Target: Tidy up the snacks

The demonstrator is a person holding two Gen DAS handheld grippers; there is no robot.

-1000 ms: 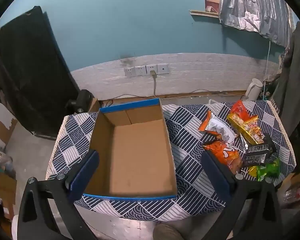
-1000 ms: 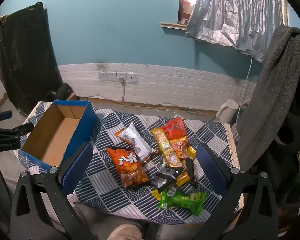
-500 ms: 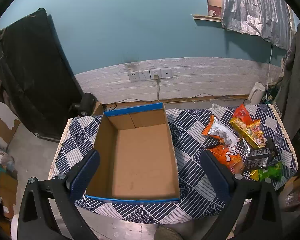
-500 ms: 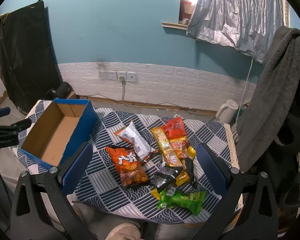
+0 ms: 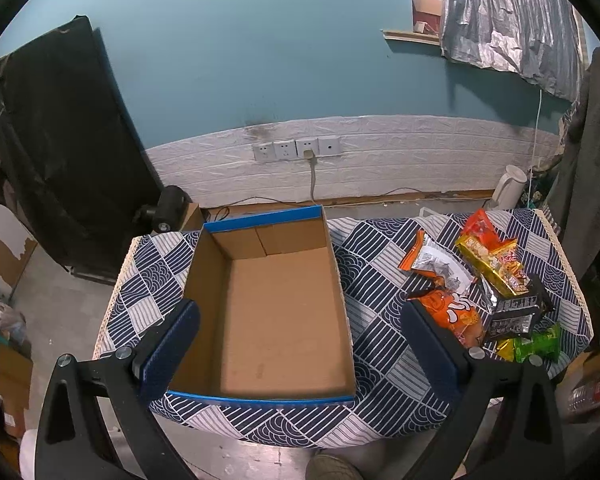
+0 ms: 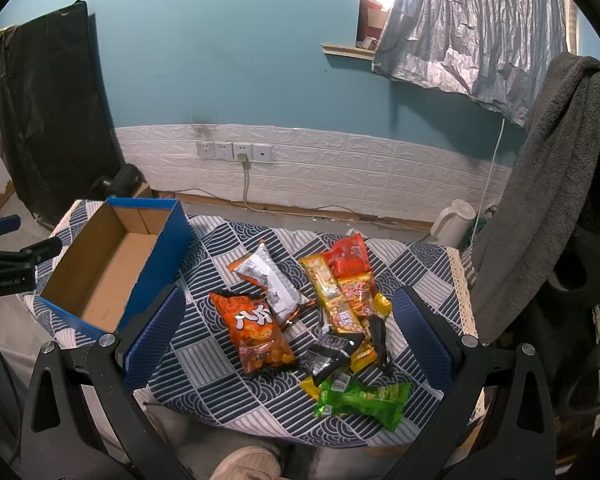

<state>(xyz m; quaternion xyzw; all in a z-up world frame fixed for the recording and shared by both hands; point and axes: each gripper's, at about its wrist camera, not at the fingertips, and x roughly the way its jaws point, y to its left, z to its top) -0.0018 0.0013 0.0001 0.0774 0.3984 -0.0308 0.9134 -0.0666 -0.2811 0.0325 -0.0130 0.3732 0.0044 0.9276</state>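
Both pairs of fingers are spread wide with nothing between them. Our left gripper [image 5: 298,344] hangs over the near edge of the cardboard box [image 5: 268,312]. Our right gripper [image 6: 286,328] hangs over the snack pile.

We have pulled back and up a little since a second ago. In the left view the box now looks smaller and more floor shows near us. No snack has moved, and the box has nothing in it. So we think the job has not really started, and the first pick comes next.

Nearest to us on the right lies the green pack [image 6: 362,398]. Just past it sit small dark packs [image 6: 328,354]; we cannot tell how many, since they overlap. The orange chip bag [image 6: 256,330] lies to their left, closest to the box. Farther back are the silver bag [image 6: 270,280], the long yellow pack [image 6: 334,300] and the red bag [image 6: 350,260].

Everything rests on a table [image 6: 220,360] with a blue and white patterned cloth. The box stands on its left side.

Beyond the table we see the bare floor, a white kettle [image 6: 454,218] on the right, and wall sockets [image 6: 234,151] with one cord plugged in. A grey towel [image 6: 540,184] hangs at the right. The far wall is teal, with a window half covered by a silver sheet [image 6: 468,28].
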